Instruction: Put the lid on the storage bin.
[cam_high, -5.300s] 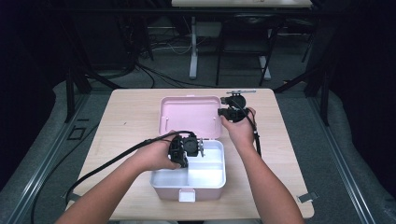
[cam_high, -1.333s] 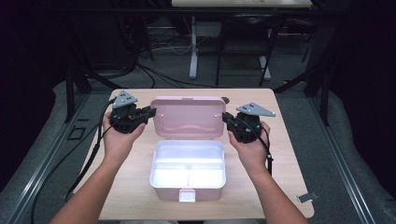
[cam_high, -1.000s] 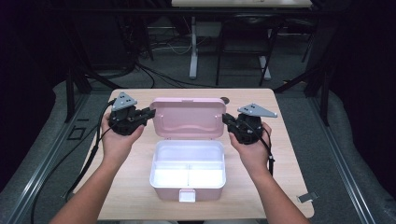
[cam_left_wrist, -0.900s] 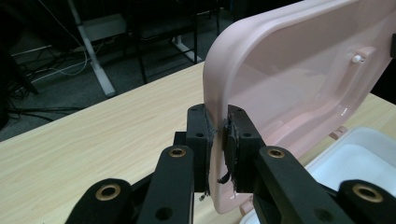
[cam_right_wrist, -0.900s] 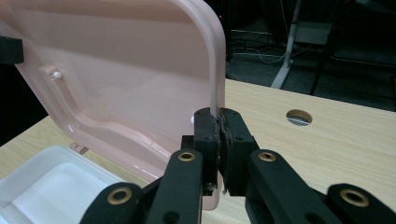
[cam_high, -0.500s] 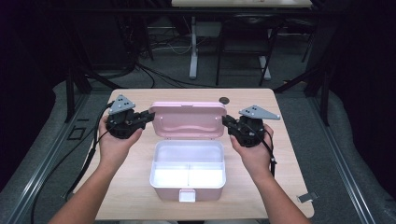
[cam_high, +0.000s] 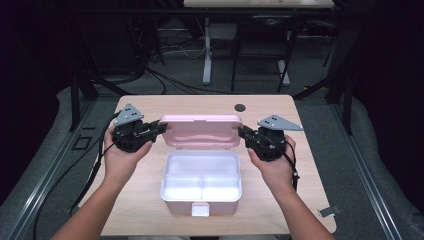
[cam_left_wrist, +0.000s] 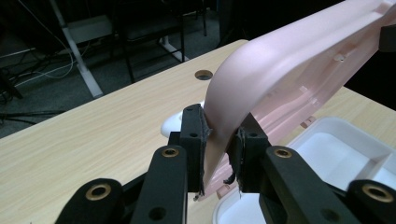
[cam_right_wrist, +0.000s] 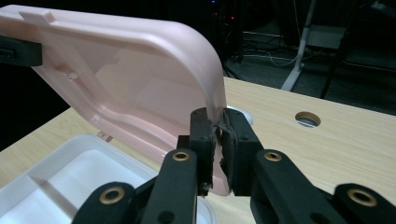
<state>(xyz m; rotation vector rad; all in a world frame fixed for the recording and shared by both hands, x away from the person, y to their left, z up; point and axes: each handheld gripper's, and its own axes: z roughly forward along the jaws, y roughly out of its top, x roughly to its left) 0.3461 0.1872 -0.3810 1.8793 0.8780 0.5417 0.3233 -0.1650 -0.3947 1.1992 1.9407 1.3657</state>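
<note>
A lunch box stands mid-table: a white divided base (cam_high: 167, 192) with a pink lid (cam_high: 200, 131) hinged at its far side and raised at a slant. My left gripper (cam_high: 161, 127) grips the lid's left end. In the left gripper view the lid's rounded corner (cam_left_wrist: 280, 70) sits between the pads of that gripper (cam_left_wrist: 219, 144), whose jaws have just been opening a little with the lid still between them. My right gripper (cam_high: 243, 132) is shut on the lid's right end. The right gripper view shows the thin rim of the lid (cam_right_wrist: 130, 79) pinched between that gripper's (cam_right_wrist: 217, 135) jaws.
The box sits on a light wooden table (cam_high: 310, 165) with a round cable hole (cam_high: 240, 107) behind the lid. A small latch (cam_high: 200, 209) sticks out of the base's front wall. Dark desk legs and cables stand beyond the table's far edge.
The pink lid has swung up from lying flat behind the base to a raised slant. Both hands stay at its ends and have shifted slightly with it.
</note>
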